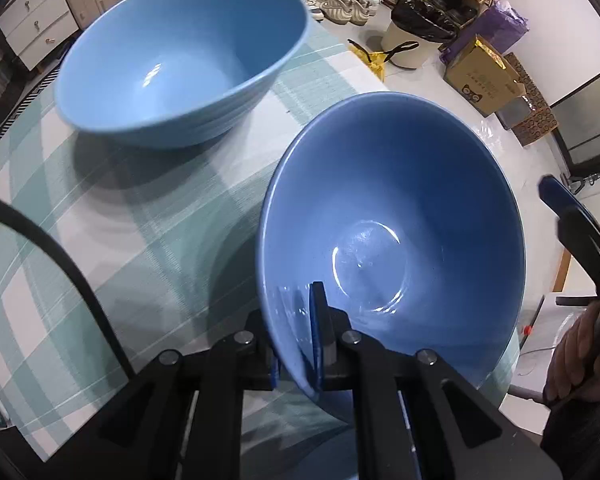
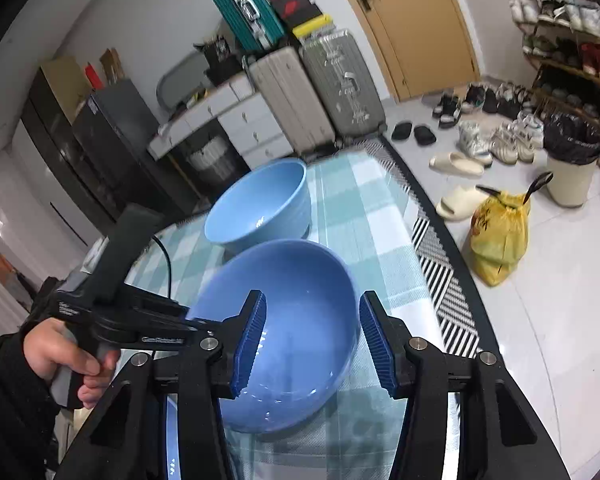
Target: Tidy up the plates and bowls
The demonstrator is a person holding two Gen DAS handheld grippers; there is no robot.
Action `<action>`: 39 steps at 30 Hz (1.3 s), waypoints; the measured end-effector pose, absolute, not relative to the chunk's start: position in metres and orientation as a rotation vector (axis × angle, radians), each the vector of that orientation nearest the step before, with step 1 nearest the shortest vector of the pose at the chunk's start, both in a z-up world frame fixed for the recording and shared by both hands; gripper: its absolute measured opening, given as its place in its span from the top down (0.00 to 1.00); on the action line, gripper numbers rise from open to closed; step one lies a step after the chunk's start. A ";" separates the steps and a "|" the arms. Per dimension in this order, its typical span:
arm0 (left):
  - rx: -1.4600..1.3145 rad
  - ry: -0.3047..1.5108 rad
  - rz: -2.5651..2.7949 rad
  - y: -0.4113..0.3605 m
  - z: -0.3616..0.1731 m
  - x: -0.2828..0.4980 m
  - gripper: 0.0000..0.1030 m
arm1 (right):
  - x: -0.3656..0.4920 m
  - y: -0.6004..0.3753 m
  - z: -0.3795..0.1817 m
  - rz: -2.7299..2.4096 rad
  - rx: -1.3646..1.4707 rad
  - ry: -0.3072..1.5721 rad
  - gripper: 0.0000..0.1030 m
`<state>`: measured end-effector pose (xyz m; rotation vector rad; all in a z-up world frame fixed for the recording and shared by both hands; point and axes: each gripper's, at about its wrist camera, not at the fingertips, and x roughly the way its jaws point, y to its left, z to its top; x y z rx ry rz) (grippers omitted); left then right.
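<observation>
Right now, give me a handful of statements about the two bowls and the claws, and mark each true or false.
1. The left claw is clamped on the rim of the darker blue bowl. True.
2. The lighter blue bowl is stacked inside the darker one. False: it stands apart on the checked tablecloth.
3. The right claw grips the lighter bowl. False: its jaws stand apart, pinching nothing.
4. Both bowls are empty. True.
5. The darker bowl sits level. False: it is tilted.
</observation>
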<state>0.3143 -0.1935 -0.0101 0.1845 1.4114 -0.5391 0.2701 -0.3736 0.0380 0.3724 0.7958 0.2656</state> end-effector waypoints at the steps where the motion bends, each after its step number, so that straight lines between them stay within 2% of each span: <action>1: 0.184 1.412 -0.534 -0.189 -0.010 0.313 0.91 | 0.274 -0.372 0.037 0.264 0.379 0.806 0.51; 17: 0.128 1.396 -0.481 -0.147 -0.009 0.302 0.90 | 0.331 -0.329 -0.009 0.340 0.379 1.150 0.51; 21: 0.102 1.397 -0.476 -0.146 -0.011 0.303 0.89 | 0.338 -0.331 -0.025 0.275 0.341 1.228 0.61; 28: 0.103 1.365 -0.462 -0.141 -0.009 0.296 0.89 | 0.339 -0.320 -0.029 0.256 0.231 1.233 0.63; 30: 0.111 1.363 -0.463 -0.142 -0.011 0.294 0.89 | 0.340 -0.315 -0.029 0.261 0.192 1.231 0.67; 36: 0.094 1.369 -0.464 -0.141 -0.014 0.292 0.87 | 0.341 -0.317 -0.035 0.270 0.233 1.242 0.71; 39: 0.097 1.364 -0.455 -0.141 -0.013 0.291 0.86 | 0.336 -0.307 -0.031 0.296 0.157 1.193 0.81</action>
